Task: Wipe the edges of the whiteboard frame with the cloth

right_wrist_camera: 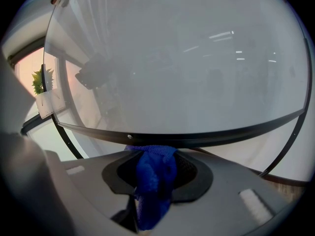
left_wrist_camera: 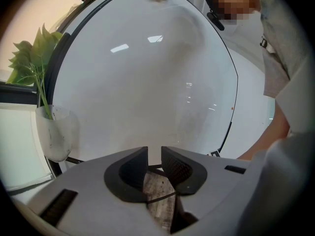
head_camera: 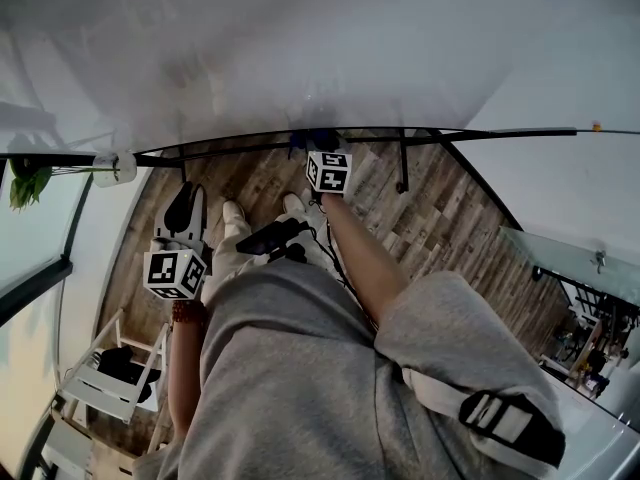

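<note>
The right gripper, fingers clenched on a bunched blue fabric cloth, meets the whiteboard's thin black bottom frame edge, which runs crosswise just ahead; the left gripper hangs back, fingers apart, empty.

1. This looks like an office or meeting space, seen steeply from above.
2. A large whiteboard with a thin black frame fills the view from ten to two o'clock.
3. A wood-plank floor lies below it.
4. At nine o'clock, a leafy plant sits in a small white holder beside a window.
5. A glass partition stands at four o'clock.
6. A white shelf unit stands at seven o'clock.
</note>
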Demonstrator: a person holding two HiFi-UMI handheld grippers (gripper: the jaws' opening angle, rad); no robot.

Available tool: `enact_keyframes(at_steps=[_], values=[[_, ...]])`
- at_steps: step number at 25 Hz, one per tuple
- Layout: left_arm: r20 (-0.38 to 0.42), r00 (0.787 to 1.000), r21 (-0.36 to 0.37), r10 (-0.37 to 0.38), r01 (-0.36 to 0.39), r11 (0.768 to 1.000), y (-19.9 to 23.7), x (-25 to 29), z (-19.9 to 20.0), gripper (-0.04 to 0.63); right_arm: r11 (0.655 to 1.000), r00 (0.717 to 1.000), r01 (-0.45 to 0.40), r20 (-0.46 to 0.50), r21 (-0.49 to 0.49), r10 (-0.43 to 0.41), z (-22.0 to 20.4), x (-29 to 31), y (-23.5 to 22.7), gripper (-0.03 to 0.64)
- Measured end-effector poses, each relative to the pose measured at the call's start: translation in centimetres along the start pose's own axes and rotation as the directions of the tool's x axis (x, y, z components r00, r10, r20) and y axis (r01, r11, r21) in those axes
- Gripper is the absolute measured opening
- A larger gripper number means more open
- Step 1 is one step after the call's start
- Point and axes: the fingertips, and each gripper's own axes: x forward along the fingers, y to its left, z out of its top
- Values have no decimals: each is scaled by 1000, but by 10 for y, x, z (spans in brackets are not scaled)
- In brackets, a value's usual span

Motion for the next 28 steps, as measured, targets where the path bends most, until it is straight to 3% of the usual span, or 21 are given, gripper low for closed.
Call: enact_keyframes(at_steps=[23, 28], values=[[-24, 998, 7, -53, 53, 999, 31, 4, 4, 89, 1000, 1000, 19, -1, 0, -19, -2, 8, 25, 146], [-25, 998, 10, -59, 59, 998, 37, 1, 5, 89, 998, 999, 37, 21, 42, -38, -2, 7, 28, 144]])
